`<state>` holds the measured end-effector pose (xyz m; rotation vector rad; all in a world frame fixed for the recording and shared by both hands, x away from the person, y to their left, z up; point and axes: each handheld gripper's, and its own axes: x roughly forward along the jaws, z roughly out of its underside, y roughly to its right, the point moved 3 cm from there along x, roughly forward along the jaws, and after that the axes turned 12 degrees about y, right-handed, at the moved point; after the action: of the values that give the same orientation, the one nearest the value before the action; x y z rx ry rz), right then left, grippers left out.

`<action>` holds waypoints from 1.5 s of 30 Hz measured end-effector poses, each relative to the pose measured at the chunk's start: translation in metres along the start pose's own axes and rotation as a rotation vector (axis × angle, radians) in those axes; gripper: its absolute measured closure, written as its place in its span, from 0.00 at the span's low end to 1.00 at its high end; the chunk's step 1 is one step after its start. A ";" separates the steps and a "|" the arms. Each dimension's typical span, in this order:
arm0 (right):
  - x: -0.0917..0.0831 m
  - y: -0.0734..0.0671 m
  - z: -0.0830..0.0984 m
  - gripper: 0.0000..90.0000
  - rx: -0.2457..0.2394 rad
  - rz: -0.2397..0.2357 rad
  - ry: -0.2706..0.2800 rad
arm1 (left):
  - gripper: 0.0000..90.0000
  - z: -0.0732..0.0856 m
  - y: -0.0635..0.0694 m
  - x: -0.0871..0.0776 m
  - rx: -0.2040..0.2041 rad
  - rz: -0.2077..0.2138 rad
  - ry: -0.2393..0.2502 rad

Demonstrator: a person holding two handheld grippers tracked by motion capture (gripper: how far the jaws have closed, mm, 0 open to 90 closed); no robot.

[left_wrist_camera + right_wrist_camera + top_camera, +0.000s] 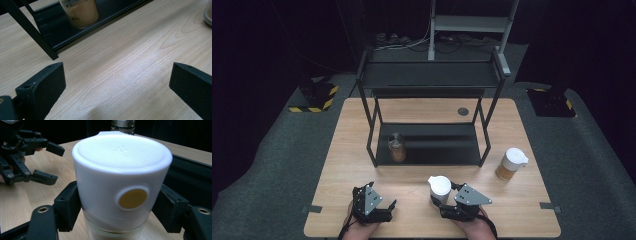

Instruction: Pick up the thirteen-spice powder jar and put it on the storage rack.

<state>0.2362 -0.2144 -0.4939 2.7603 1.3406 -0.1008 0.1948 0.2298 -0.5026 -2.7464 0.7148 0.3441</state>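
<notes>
A white-lidded jar (pixel 439 188) is being gripped near the table's (pixel 352 150) front edge, centre-right, by the right gripper (pixel 438 198), its jaws clenched against the lid's sides. The left gripper (pixel 388 206) is being held just above the front-left of the table, jaws spread wide with nothing between them.

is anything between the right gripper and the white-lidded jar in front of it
No, nothing visible. The right gripper has its jaws pressed against both sides of the white-lidded jar, just below the lid, with no gap and no other thing between. The left gripper stands open and apart, off to the side.
</notes>
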 end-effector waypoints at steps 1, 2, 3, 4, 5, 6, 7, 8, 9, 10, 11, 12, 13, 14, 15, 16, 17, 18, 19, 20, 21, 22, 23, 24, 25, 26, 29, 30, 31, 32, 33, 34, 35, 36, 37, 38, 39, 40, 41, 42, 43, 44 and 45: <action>0.000 -0.001 0.001 0.33 -0.008 0.001 0.003 | 0.01 0.000 0.000 0.000 0.000 0.001 0.000; 0.000 -0.001 0.001 0.33 -0.010 0.002 0.003 | 0.01 0.000 0.000 0.000 0.001 0.001 0.000; -0.001 -0.001 0.001 0.33 -0.011 0.001 0.005 | 0.01 0.000 0.000 0.000 0.001 0.001 0.000; -0.001 -0.001 0.001 0.33 -0.012 0.000 0.006 | 0.01 0.000 0.000 0.000 0.003 0.001 0.000; -0.001 0.000 0.001 0.33 -0.013 -0.001 0.008 | 0.01 0.000 0.001 0.000 0.005 0.001 -0.001; -0.001 0.000 0.002 0.33 -0.014 -0.001 0.008 | 0.01 0.000 0.001 0.000 0.006 0.001 -0.001; -0.001 0.000 0.002 0.33 -0.015 -0.002 0.009 | 0.01 0.000 0.001 0.000 0.008 0.001 -0.001; -0.001 0.000 0.002 0.33 -0.015 -0.002 0.009 | 0.01 0.000 0.001 0.000 0.009 0.001 -0.001; -0.001 0.000 0.002 0.33 -0.016 -0.001 0.010 | 0.01 0.000 0.001 0.000 0.009 0.001 -0.002; -0.001 -0.001 0.002 0.33 -0.016 -0.001 0.011 | 0.01 0.000 0.001 0.000 0.009 0.002 -0.001; -0.001 -0.001 0.002 0.33 -0.016 0.000 0.012 | 0.01 0.000 0.001 0.000 0.008 0.003 -0.002; -0.001 -0.001 0.003 0.33 -0.017 0.001 0.013 | 0.01 0.000 0.001 0.000 0.005 0.002 0.000; -0.001 -0.001 0.003 0.33 -0.016 0.003 0.014 | 0.01 0.000 0.000 0.000 0.005 0.003 0.000; -0.001 -0.002 0.003 0.33 -0.016 0.004 0.013 | 0.01 0.000 0.000 0.000 0.004 0.003 0.000; -0.001 -0.002 0.002 0.34 -0.016 0.006 0.012 | 0.01 0.000 0.000 0.000 0.004 0.004 0.001; -0.001 -0.003 0.002 0.34 -0.016 0.008 0.010 | 0.01 0.000 0.000 0.000 0.004 0.004 0.001; -0.001 -0.003 0.001 0.34 -0.015 0.010 0.010 | 0.01 0.000 0.000 0.000 0.005 0.005 0.001; -0.001 -0.004 0.002 0.34 -0.015 0.011 0.010 | 0.01 0.000 0.000 0.000 0.006 0.006 0.001; -0.001 -0.004 0.002 0.34 -0.014 0.015 0.010 | 0.01 0.000 0.000 0.000 0.006 0.007 0.001; -0.001 -0.004 0.001 0.34 -0.012 0.017 0.009 | 0.01 0.000 0.000 0.000 0.005 0.007 0.002; -0.001 -0.004 0.001 0.34 -0.012 0.017 0.009 | 0.01 0.000 0.000 0.000 0.005 0.007 0.002; 0.000 -0.005 0.001 0.34 -0.013 0.022 0.010 | 0.01 0.000 0.000 0.000 0.005 0.007 0.002; 0.000 -0.005 0.000 0.34 -0.012 0.025 0.011 | 0.01 0.000 0.000 0.000 0.006 0.007 0.002; 0.000 -0.005 0.000 0.34 -0.010 0.026 0.012 | 0.01 0.000 0.000 0.000 0.008 0.008 0.002; 0.000 -0.005 0.000 0.34 -0.010 0.026 0.012 | 0.01 0.000 0.000 0.000 0.008 0.008 0.002; 0.000 -0.004 -0.001 0.34 -0.007 0.027 0.011 | 0.01 0.000 0.000 0.000 0.008 0.008 0.001; 0.001 -0.004 -0.004 0.34 -0.009 0.035 0.012 | 0.01 0.000 -0.001 0.000 0.006 0.009 0.001; 0.002 -0.003 -0.005 0.33 -0.009 0.036 0.012 | 0.01 0.000 -0.001 0.000 0.005 0.011 0.001; 0.002 -0.003 -0.006 0.34 -0.010 0.039 0.011 | 0.01 0.000 -0.001 0.000 0.005 0.011 0.001; 0.003 -0.003 -0.006 0.34 -0.008 0.040 0.011 | 0.01 0.000 -0.001 0.000 0.006 0.011 0.000; 0.004 -0.002 -0.007 0.34 -0.006 0.044 0.012 | 0.01 0.000 -0.001 0.000 0.007 0.012 0.000; 0.004 -0.002 -0.007 0.34 -0.004 0.046 0.013 | 0.01 0.000 -0.001 0.000 0.007 0.012 0.000; 0.004 -0.002 -0.007 0.34 -0.004 0.046 0.013 | 0.01 0.000 -0.001 0.000 0.008 0.012 0.001; 0.005 -0.001 -0.008 0.33 0.000 0.048 0.014 | 0.01 0.000 -0.001 0.000 0.009 0.012 0.001; 0.005 -0.001 -0.008 0.34 0.001 0.051 0.015 | 0.01 0.000 -0.001 0.000 0.009 0.013 0.001; 0.006 0.000 -0.009 0.33 0.002 0.053 0.015 | 0.01 0.000 -0.001 0.000 0.009 0.013 0.001; 0.006 0.000 -0.010 0.33 0.000 0.056 0.015 | 0.01 0.000 -0.001 0.000 0.007 0.013 0.002; 0.006 0.001 -0.011 0.34 0.000 0.059 0.017 | 0.01 0.000 -0.001 0.000 0.006 0.013 0.001; 0.007 0.001 -0.012 0.33 -0.001 0.059 0.018 | 0.01 0.000 -0.001 0.000 0.006 0.013 0.001; 0.007 0.002 -0.013 0.34 -0.001 0.060 0.020 | 0.01 0.000 -0.001 0.000 0.005 0.013 0.002; 0.008 0.003 -0.014 0.34 -0.003 0.061 0.020 | 0.01 0.000 -0.001 0.000 0.005 0.013 0.003; 0.008 0.003 -0.015 0.33 -0.003 0.063 0.021 | 0.01 0.000 -0.001 0.000 0.007 0.014 0.002; 0.008 0.003 -0.015 0.33 -0.003 0.063 0.021 | 0.01 0.000 -0.001 0.000 0.007 0.014 0.002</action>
<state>0.2442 -0.2085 -0.4791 2.8066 1.2556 -0.0661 0.1950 0.2309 -0.5024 -2.7369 0.7344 0.3418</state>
